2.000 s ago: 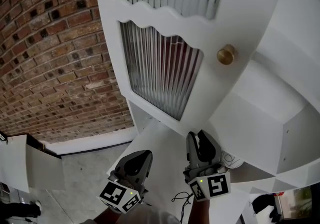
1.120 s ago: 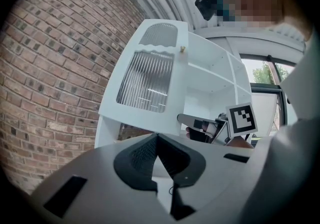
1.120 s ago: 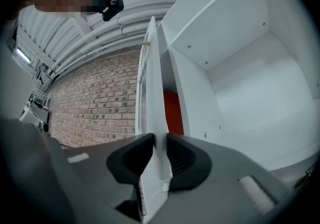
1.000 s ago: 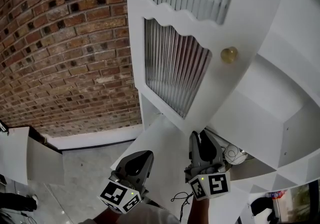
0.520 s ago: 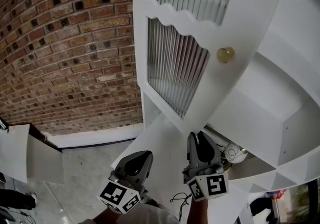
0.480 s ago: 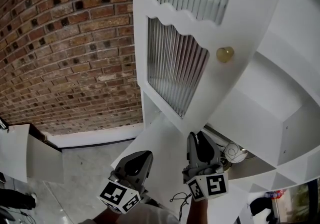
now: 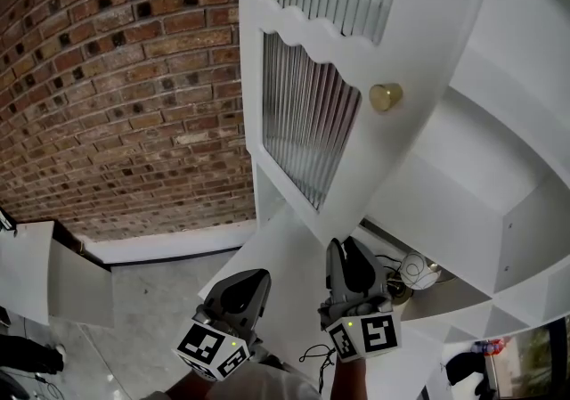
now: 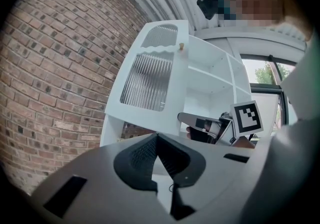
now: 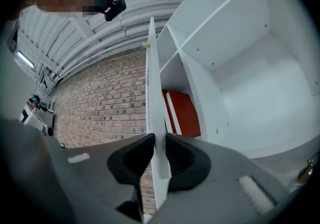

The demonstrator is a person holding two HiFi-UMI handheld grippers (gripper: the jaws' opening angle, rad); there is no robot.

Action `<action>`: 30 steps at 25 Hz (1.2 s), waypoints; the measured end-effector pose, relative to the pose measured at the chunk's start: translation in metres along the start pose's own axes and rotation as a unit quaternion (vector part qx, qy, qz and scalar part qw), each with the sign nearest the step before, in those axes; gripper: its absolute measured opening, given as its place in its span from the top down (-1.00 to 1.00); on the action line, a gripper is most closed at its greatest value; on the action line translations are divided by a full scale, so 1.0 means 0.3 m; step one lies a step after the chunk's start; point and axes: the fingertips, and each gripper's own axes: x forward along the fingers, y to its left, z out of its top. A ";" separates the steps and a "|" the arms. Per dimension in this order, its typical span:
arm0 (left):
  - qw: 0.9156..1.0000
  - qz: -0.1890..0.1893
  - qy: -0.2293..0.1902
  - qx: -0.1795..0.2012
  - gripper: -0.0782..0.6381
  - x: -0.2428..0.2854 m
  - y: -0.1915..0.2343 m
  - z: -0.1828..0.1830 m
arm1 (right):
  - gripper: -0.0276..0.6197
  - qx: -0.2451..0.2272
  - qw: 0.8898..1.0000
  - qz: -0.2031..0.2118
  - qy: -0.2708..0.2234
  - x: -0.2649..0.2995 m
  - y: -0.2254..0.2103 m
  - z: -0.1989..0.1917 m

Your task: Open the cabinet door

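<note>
Tightens the right tool [image 7: 347,251] onto the cabinet door [image 7: 405,42] edge, pinching it, and eases it wider off the shelves [image 7: 499,149]; keeps the left tool [image 8: 157,138] pressed together.

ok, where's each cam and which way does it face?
Head view: on the head, steeply down at the door; left gripper and right gripper at bottom.
Left gripper view: along its shut jaws at the door front; right gripper shows.
Right gripper view: along its jaws, just closing on the door edge; shelves right.
All share door, knob.
</note>
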 end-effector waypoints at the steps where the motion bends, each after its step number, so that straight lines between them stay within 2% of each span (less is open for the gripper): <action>1: 1.000 0.000 0.000 0.000 0.76 -0.002 -0.001 -0.002 | 0.66 0.000 1.000 0.001 0.000 -0.002 0.005 0.000; 11: 1.000 0.000 -0.004 -0.002 0.76 -0.034 -0.005 0.004 | 0.67 -0.008 1.000 0.014 0.007 -0.017 0.065 -0.001; 30: 1.000 0.025 -0.008 -0.004 0.76 -0.154 0.038 0.006 | 0.68 0.002 0.999 0.046 0.003 -0.039 0.200 -0.007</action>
